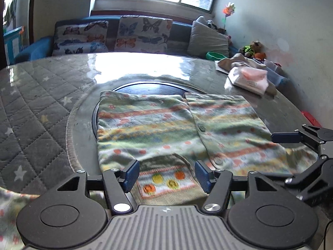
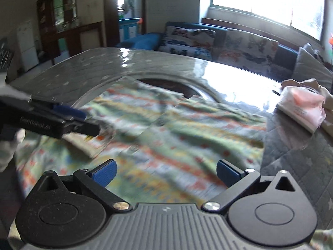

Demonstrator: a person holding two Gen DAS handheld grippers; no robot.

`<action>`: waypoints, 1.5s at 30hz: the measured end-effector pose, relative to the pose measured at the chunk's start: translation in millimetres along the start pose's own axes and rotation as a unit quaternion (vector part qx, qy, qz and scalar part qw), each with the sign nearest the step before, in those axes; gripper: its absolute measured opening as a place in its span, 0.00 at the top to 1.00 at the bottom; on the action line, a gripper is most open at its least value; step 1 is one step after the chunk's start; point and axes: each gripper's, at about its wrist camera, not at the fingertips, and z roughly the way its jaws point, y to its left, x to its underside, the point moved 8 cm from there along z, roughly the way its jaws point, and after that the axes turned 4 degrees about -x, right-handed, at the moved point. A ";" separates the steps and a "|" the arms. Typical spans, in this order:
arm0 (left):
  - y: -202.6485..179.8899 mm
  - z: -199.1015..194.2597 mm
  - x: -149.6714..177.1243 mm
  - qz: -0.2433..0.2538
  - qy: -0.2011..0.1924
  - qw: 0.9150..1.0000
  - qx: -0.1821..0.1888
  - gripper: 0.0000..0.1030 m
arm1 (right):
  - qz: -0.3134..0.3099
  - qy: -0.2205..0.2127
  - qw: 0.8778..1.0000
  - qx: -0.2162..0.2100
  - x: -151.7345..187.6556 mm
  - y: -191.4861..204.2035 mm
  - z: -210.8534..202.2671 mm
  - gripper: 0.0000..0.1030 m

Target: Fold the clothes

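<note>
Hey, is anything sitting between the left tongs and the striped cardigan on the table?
Nothing visible is in the way. The left tongs are open right over the cardigan, straddling its patterned neck part. The right tongs are open above it too. The pink packet lies off to the side, clear of the cardigan.

Two close downward views, shared cardigan.

Both handheld grippers hovered low with their jaws apart.
The left black two-finger gripper with blue pads pointed forward and downward, its pads spread and gripping nothing. The right black two-finger gripper with blue pads stood just beside it, angled down likewise, its jaws wide and empty.
</note>
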 end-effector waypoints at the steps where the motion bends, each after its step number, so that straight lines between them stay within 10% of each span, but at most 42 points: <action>1: -2.2 -3.5 2.9 0.006 -0.003 1.000 -0.002 0.38 | -0.007 0.002 1.000 -0.002 4.7 5.9 -1.9 0.00; 8: -15.9 -18.5 16.5 0.045 -0.011 0.999 -0.012 0.38 | -0.068 0.003 0.997 0.027 30.5 26.4 -18.3 0.00; 29: -89.0 -37.2 3.9 0.055 -0.040 0.996 0.059 0.11 | 0.041 -0.016 0.998 0.043 82.8 -8.7 -86.7 0.00; 45: -131.5 -26.5 44.9 0.140 -0.007 0.987 0.074 0.11 | 0.090 -0.022 0.989 0.114 111.2 -45.1 -108.9 0.00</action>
